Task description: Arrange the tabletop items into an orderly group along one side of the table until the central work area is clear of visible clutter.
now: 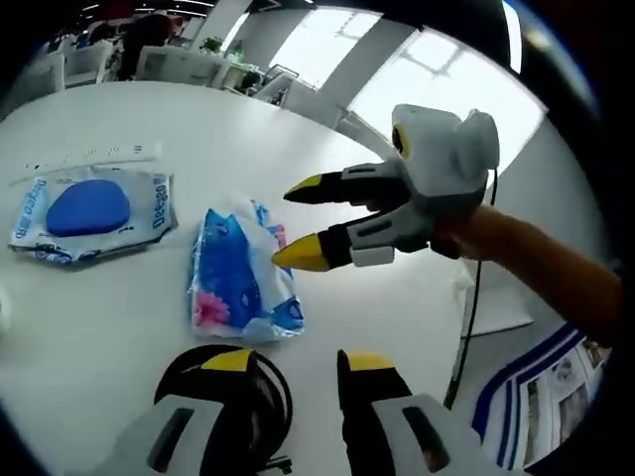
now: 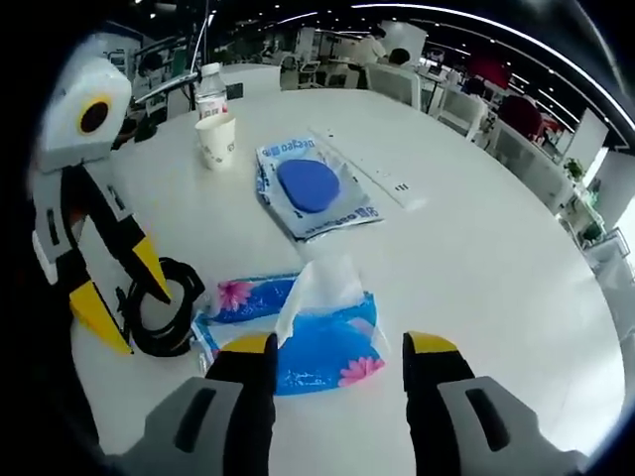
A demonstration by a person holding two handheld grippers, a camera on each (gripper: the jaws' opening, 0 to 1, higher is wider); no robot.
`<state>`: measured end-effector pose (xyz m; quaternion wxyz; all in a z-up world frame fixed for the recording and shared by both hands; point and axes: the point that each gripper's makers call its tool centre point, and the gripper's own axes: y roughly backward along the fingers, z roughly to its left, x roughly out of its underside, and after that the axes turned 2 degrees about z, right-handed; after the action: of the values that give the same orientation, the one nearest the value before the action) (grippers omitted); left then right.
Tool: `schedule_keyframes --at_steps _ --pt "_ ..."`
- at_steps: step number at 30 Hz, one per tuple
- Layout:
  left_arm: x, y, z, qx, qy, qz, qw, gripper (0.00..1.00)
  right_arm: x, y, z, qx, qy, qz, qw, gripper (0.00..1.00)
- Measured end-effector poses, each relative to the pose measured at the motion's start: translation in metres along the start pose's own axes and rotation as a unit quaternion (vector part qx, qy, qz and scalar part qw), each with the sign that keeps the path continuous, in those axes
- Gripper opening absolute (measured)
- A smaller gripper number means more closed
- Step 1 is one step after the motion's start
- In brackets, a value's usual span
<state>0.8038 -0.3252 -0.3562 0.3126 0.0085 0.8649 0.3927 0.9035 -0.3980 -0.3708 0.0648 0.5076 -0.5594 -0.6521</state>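
- In the left gripper view my left gripper [image 1: 293, 362] rises from the bottom edge; its bodies are cut off there. The yellow-tipped jaws stand wide apart with nothing between them.
- A coil of black cable [image 1: 260, 392] lies on the white round table [image 1: 109, 327], largely hidden behind the left jaw; I cannot make out its ends.
- The soft blue plastic tissue pack with pink flower print [image 1: 238, 283] lies just beyond the coil, crinkled and glossy.
- The right gripper [image 1: 303, 223] comes in from the right, held by a bare forearm. Its jaws are parted, the lower tip over the tissue pack's near edge; I cannot tell whether it touches.
- Left of the pack lies a flat clear pouch with a blue oval inside and blue lettering [image 1: 89, 211], print too small to read fully.
- In the right gripper view my right gripper [image 2: 342, 347] is spread wide and holds nothing. The tissue pack [image 2: 317, 347] sits just ahead of the tips, a white tissue sticking up from its slot.
- The left gripper [image 2: 114, 297] hangs at left, jaws apart, over the cable coil [image 2: 164, 307].
- Further back: the pouch [image 2: 313, 188], a printed paper cup [image 2: 216, 139], a clear plastic bottle [image 2: 208, 89] behind it, partly hidden, and a long white strip [image 2: 377, 174] beside the pouch.
- Office desks and chairs beyond the table are blurred.
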Motion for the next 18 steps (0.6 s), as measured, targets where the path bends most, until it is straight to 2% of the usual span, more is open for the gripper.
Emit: schedule_keyframes --at_steps 9,14,18 --pt "0.003 -0.015 0.008 -0.01 0.016 0.022 0.9996 0.26 0.004 -0.01 0.004 -0.029 -0.021 -0.007 0.9993 0.43" --pt "0.009 -0.022 0.008 -0.008 0.028 0.032 0.999 0.24 0.002 -0.011 0.005 -0.037 -0.012 -0.023 0.999 0.43" --pt "0.007 -0.025 0.009 -0.007 0.042 0.031 0.9986 0.21 0.004 -0.014 0.009 -0.045 -0.004 -0.027 0.9986 0.41"
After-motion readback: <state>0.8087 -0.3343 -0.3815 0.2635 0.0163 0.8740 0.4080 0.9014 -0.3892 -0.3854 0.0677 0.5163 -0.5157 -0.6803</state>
